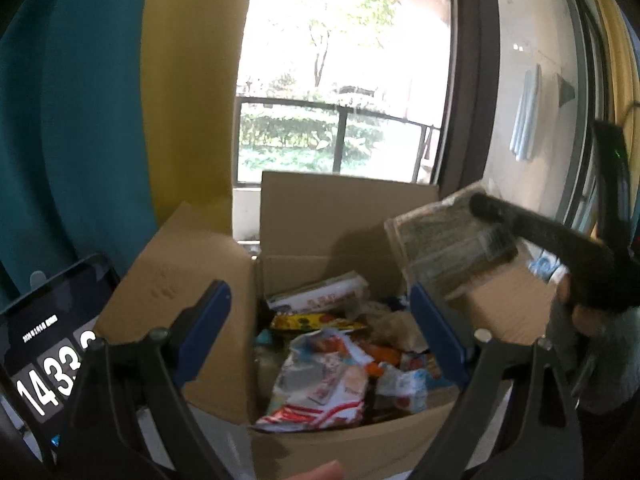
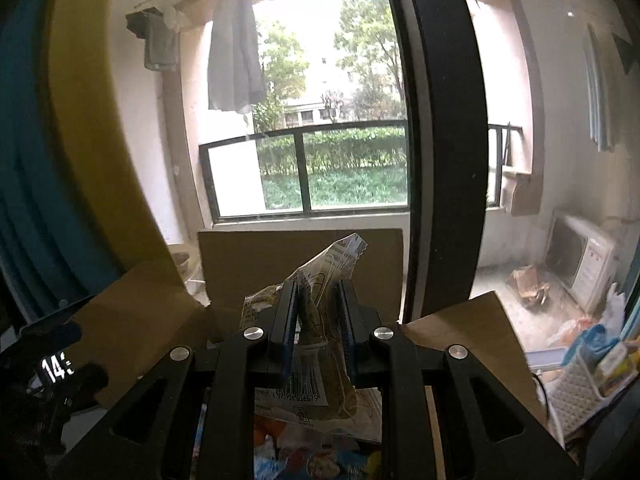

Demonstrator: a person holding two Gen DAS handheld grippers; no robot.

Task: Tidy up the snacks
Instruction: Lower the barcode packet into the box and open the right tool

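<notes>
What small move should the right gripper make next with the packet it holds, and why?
Probably carry the clear snack packet clear of the cardboard box, toward wherever it is being sorted. The right gripper is shut on it, lifted above the pile of snacks in the box, while the left gripper stands open and empty over them.

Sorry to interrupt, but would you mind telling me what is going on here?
A person is sorting snacks from an open cardboard box by a window. The right hand-held gripper is shut on a clear snack packet, held above the box. The left hand-held gripper is open and empty over the loose snacks inside.
</notes>
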